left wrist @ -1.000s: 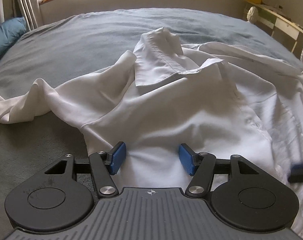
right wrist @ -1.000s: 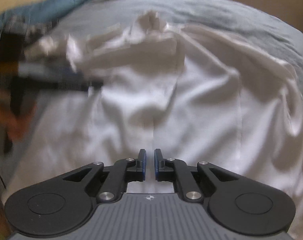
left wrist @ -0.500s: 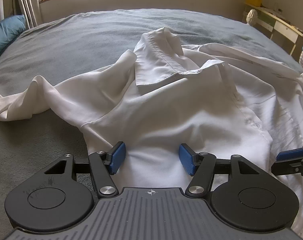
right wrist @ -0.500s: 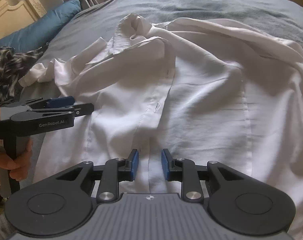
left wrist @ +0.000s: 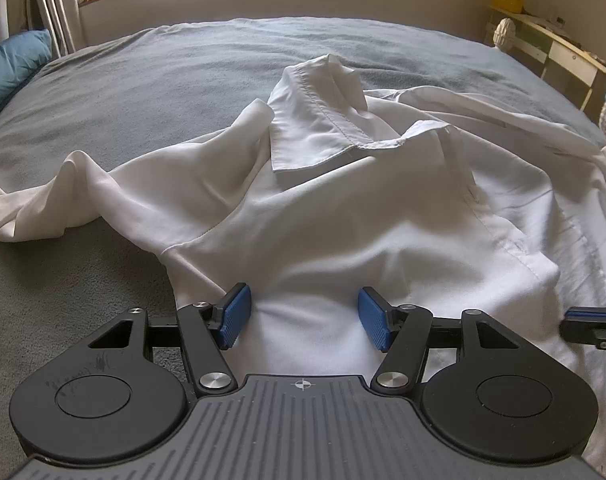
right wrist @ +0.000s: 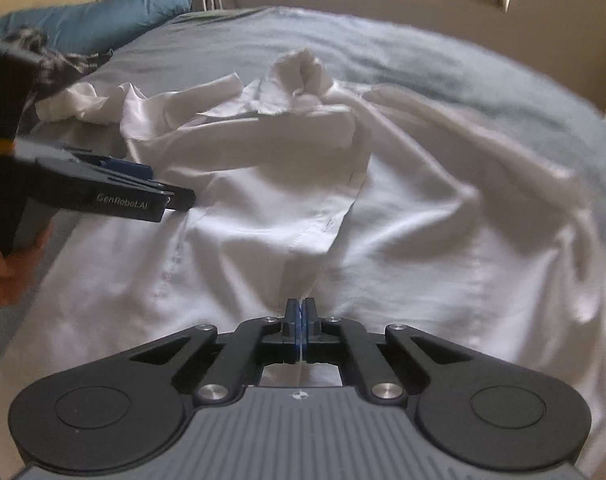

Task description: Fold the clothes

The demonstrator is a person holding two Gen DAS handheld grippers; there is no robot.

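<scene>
A white shirt [left wrist: 343, 220] lies crumpled on the grey bedspread [left wrist: 163, 80], collar [left wrist: 315, 128] toward the far side. My left gripper [left wrist: 307, 318] rests at the shirt's near left part, open, with a soft bulge of cloth lying between its blue pads [left wrist: 235, 316]. In the right wrist view the shirt [right wrist: 403, 220] has its button strip running toward my right gripper [right wrist: 300, 316], which is shut on a thin pinch of that front edge. The left gripper [right wrist: 159, 192] also shows there at the left, held by a hand [right wrist: 11, 264]. The right gripper's tip [left wrist: 591, 322] pokes in at the left view's right edge.
A blue pillow [right wrist: 103, 20] lies at the bed's far left corner, with a dark plaid cloth [right wrist: 35, 48] near it. Curtains [left wrist: 51, 4] hang behind. A light desk [left wrist: 555, 44] stands past the bed's right side. One sleeve [left wrist: 31, 208] trails off to the left.
The right gripper's jaws went from slightly apart to shut on the shirt's front edge, and it shifted a little, blurring its view. The left gripper stayed put and open.
</scene>
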